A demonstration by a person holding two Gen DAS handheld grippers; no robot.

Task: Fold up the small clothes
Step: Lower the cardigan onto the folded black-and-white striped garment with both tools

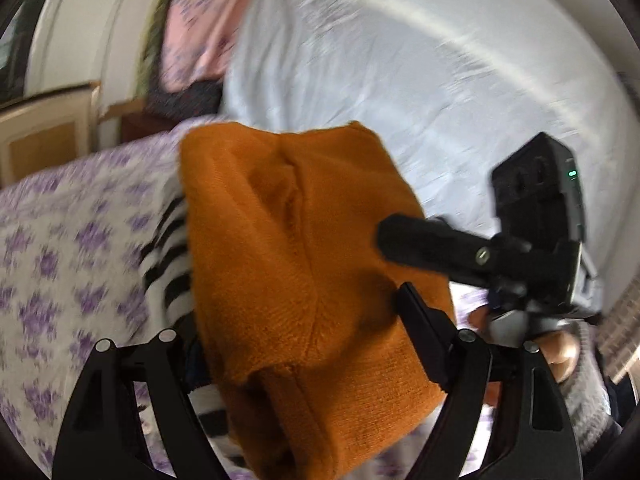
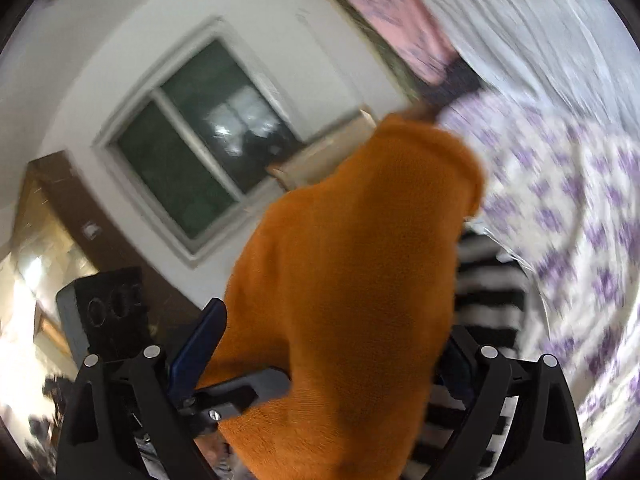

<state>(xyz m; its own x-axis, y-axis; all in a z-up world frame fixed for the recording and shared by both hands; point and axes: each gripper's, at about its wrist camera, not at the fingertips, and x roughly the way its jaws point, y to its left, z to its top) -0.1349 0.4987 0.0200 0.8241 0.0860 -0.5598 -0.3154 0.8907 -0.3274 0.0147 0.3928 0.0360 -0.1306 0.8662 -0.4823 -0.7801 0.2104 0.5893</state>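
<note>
Folding small clothes, quick status. My left gripper has its jaws spread wide and is clamped on the orange sweater. It's a fat bundle, so it fills the whole gap, and one pad presses into its edge. The other pad is buried behind the knit.

My right gripper looks the same: jaws wide, sweater packed between them. Looks like a grip to me, though I can't see the pads themselves.

The sweater is up off the bed, doubled over, hanging between the two tools. Right under it is a striped top lying on the purple-flowered sheet. Both views are blurry, so fine detail is a guess.

My read is that the folding of this one is mostly done, and I'm at the carry-and-set-down bit. Next I need to:
- keep both grips even so the fold doesn't slump open
- pick a flat spot, either on the striped top or beside it
- lower the sweater level, then open both jaws together so neither side drags a layer out
</note>
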